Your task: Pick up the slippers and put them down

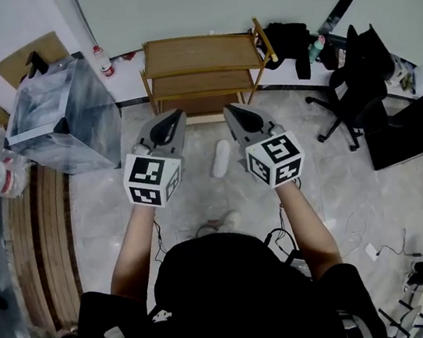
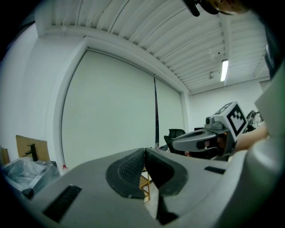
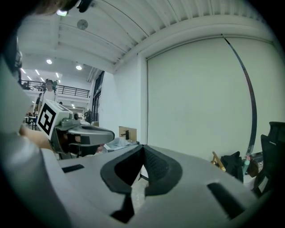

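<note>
Only head view shows slipper; left tongs, right tongs clenched, empty.

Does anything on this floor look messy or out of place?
Yes. One white slipper lies alone on the floor in front of the wooden shelf, with no mate beside it. Loose cables also trail across the floor at the right.

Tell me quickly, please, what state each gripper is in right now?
The left gripper is closed, with nothing between its jaws.
The right gripper is closed, with nothing between its jaws.
</note>
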`<state>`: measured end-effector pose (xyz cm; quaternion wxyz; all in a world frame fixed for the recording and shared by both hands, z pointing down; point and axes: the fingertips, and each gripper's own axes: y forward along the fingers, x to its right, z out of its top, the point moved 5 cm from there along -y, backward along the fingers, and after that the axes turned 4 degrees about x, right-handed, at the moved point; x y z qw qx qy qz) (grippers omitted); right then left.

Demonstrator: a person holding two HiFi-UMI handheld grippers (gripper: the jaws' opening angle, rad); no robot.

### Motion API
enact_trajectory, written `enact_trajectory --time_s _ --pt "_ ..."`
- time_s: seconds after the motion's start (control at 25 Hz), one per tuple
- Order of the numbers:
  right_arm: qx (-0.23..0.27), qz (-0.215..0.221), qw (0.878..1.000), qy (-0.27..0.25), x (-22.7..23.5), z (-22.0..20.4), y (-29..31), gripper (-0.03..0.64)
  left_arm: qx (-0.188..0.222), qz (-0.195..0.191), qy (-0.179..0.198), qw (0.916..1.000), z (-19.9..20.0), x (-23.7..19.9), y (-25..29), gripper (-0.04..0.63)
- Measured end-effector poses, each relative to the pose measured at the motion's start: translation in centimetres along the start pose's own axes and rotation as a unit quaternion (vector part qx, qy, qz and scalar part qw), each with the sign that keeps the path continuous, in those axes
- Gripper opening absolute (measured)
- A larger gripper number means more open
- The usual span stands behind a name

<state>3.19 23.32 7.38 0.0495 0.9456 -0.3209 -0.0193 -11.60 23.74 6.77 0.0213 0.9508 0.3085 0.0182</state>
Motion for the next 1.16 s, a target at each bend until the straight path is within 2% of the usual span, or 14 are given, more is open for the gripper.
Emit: enact_trajectory --time_s 1.16 --pt "-0.009 0.003 1.000 0.005 -0.25 -0.50 0.26 0.000 0.000 0.003 -0.007 1.0000 -0.06 0.08 0.24 0.006"
